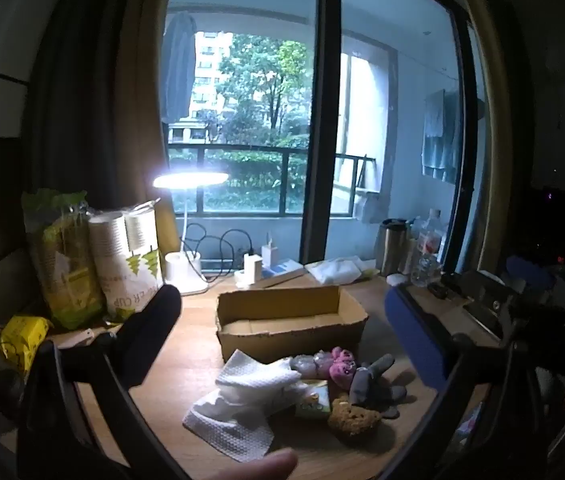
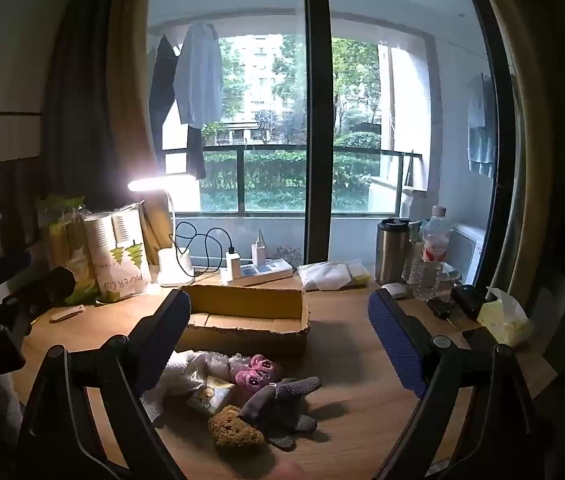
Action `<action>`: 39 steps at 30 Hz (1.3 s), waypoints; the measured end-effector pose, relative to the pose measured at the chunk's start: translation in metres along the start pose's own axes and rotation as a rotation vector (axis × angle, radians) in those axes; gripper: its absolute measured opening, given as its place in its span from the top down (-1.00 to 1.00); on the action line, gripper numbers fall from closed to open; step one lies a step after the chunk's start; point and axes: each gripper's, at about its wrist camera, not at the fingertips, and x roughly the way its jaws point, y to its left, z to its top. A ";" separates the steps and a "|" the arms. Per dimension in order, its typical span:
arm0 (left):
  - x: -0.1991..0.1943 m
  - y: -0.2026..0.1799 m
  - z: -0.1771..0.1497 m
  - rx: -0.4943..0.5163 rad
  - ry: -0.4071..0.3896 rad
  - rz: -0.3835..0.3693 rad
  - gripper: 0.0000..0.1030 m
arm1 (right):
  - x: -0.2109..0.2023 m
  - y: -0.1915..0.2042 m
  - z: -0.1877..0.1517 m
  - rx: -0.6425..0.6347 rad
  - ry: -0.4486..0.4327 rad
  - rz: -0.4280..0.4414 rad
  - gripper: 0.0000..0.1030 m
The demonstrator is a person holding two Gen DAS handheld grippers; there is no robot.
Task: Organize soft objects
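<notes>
An empty low cardboard box (image 1: pixel 290 320) (image 2: pixel 248 320) sits mid-desk. In front of it lies a pile: white paper towels (image 1: pixel 242 396) (image 2: pixel 178 376), a pink plush (image 1: pixel 340 364) (image 2: pixel 254 372), a grey glove (image 1: pixel 374 384) (image 2: pixel 282 404), a brown sponge (image 1: pixel 354 416) (image 2: pixel 236 428) and a small green packet (image 1: pixel 314 398) (image 2: pixel 206 396). My left gripper (image 1: pixel 282 328) is open and empty above the pile. My right gripper (image 2: pixel 278 328) is open and empty, also above it. The right gripper's body shows at the right of the left wrist view.
A lit desk lamp (image 2: pixel 162 184), bags of paper cups (image 2: pixel 118 252), a power strip (image 2: pixel 258 272), a steel tumbler (image 2: pixel 392 250), a water bottle (image 2: pixel 430 252) and a tissue pack (image 2: pixel 502 316) ring the wooden desk (image 2: pixel 354 368). A window lies behind.
</notes>
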 end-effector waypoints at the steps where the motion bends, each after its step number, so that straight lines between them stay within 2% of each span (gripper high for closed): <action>1: -0.001 0.000 0.000 -0.001 -0.004 0.005 -0.99 | -0.001 0.000 0.000 -0.008 -0.002 -0.001 -0.80; 4: -0.006 0.002 -0.002 -0.009 -0.013 -0.001 -0.99 | 0.000 0.000 0.001 -0.006 0.010 -0.003 -0.80; 5: -0.003 0.006 -0.002 -0.017 0.018 0.002 -0.99 | 0.000 0.000 0.001 -0.007 0.011 -0.004 -0.80; 8: 0.002 0.004 -0.002 -0.001 0.029 0.011 -0.99 | 0.000 0.000 0.001 -0.008 0.013 -0.003 -0.80; 11: -0.001 0.005 0.000 -0.002 0.016 0.004 -0.99 | -0.001 0.000 0.002 -0.006 0.014 0.001 -0.80; 17: -0.003 0.001 0.002 -0.008 0.016 -0.017 -0.99 | 0.005 0.000 -0.002 -0.003 0.048 0.046 -0.80; 39: -0.001 -0.006 0.003 0.004 0.040 -0.032 -0.99 | -0.002 -0.001 0.006 -0.004 0.034 0.022 -0.80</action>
